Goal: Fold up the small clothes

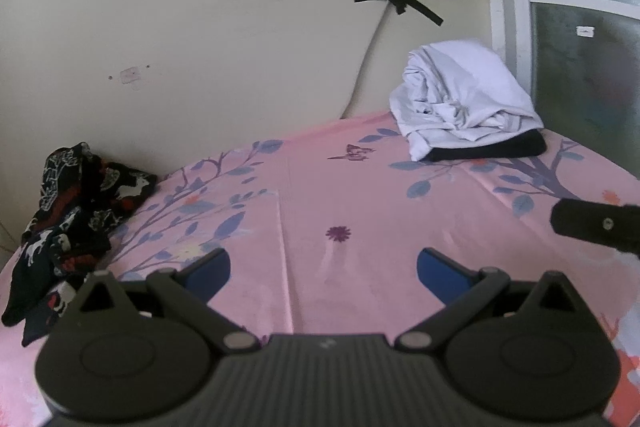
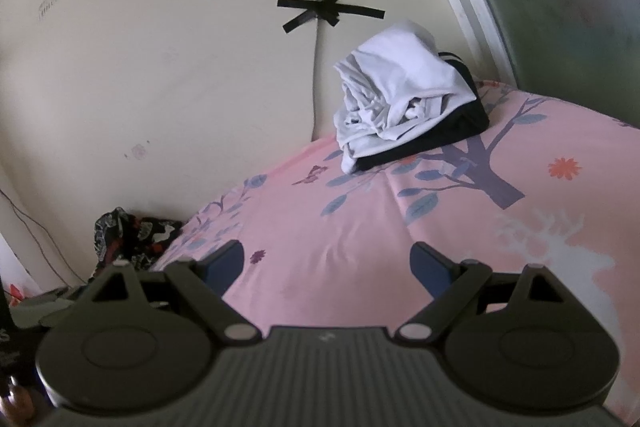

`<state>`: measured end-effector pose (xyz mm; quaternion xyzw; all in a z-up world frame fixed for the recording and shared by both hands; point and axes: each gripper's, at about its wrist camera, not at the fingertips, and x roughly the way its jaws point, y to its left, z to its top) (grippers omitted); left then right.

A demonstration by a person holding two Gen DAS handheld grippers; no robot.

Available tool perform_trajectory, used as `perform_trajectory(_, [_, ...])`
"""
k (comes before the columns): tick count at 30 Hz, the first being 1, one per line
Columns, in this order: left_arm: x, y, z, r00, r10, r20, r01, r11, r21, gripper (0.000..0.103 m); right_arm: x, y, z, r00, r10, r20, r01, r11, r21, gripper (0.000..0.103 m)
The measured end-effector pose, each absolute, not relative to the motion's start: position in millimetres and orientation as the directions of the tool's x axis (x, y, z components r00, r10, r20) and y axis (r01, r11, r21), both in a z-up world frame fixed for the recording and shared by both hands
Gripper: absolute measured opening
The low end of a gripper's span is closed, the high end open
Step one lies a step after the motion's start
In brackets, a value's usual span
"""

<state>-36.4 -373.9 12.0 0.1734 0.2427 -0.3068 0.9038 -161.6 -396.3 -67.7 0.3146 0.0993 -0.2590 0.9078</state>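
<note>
Both sets of fingers are hanging wide apart over the pink floral bedsheet (image 1: pixel 320 187), gripping nothing: the left gripper (image 1: pixel 323 269) is showing bare sheet between its blue pads, and the right gripper (image 2: pixel 327 263) is doing the same beside it. The right one's dark tip is poking into the left camera's view at the right edge. Out from the left gripper, a crumpled black patterned garment (image 1: pixel 76 211) is lying off to its left against the wall, bunched with no clear long axis; from the right gripper it is sitting farther off, low and to the left. Ahead and to the right, up near the wall and the window frame, a white garment (image 1: pixel 460 95) is resting on top of a black one (image 1: pixel 492 147), looking roughly folded already. I would say the patterned piece is the next one to be folded, and the left gripper is standing nearer to it.
</note>
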Motion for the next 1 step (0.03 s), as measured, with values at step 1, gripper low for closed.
perform_trajectory(1, [-36.8,-374.5,12.2,0.691,-0.474,-0.545,0.642,0.748,0.164,0.103,-161.5,-395.9,-67.2,0.845,-0.412,-0.341,0.535,0.669,0.516,0.086])
